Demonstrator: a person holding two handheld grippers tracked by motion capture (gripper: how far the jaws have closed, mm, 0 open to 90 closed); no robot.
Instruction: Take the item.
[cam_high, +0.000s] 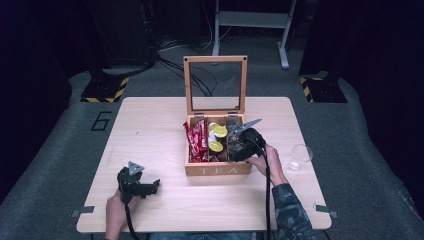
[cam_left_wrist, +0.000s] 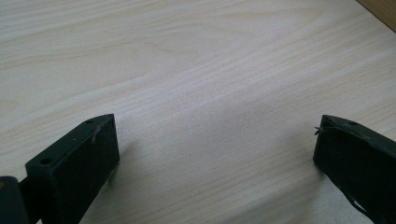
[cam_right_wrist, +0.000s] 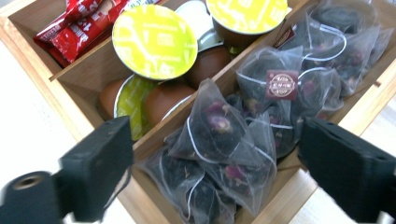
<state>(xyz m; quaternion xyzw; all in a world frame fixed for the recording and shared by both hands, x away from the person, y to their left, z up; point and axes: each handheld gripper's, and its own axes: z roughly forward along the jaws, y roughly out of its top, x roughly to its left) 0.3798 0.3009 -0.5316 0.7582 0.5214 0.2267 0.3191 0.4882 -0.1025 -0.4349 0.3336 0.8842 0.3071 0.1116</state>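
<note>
Both grippers are in my hands, and the work is only at its start. My right gripper (cam_high: 239, 142) is hovering over the right compartment of the wooden tea box (cam_high: 218, 169), its jaws spread wide on either side of a heap of see-through tea bags (cam_right_wrist: 224, 140); the pads are not pressing on anything yet, so I am judging that nothing is picked up so far. One pyramid bag (cam_right_wrist: 216, 125) with dried buds inside is lying right between the jaws in the right gripper view, on top of the pile near the front wall of the box, and that looks like the one I am going for. My left gripper (cam_high: 136, 186) is resting low over the bare table (cam_left_wrist: 196, 70) near the front left, well apart from the box, its jaws also spread with nothing between them. The lid (cam_high: 215, 85) is already standing upright, so that step is done. Beside the bags, the middle compartment is holding yellow-lidded capsules (cam_right_wrist: 154, 41) and the left one red wrapped bars (cam_high: 197, 141), all untouched as far as I can tell. An empty glass (cam_high: 301, 156) is standing on the table to the right of the box. Lowering, closing on a bag and lifting it out are all left.
</note>
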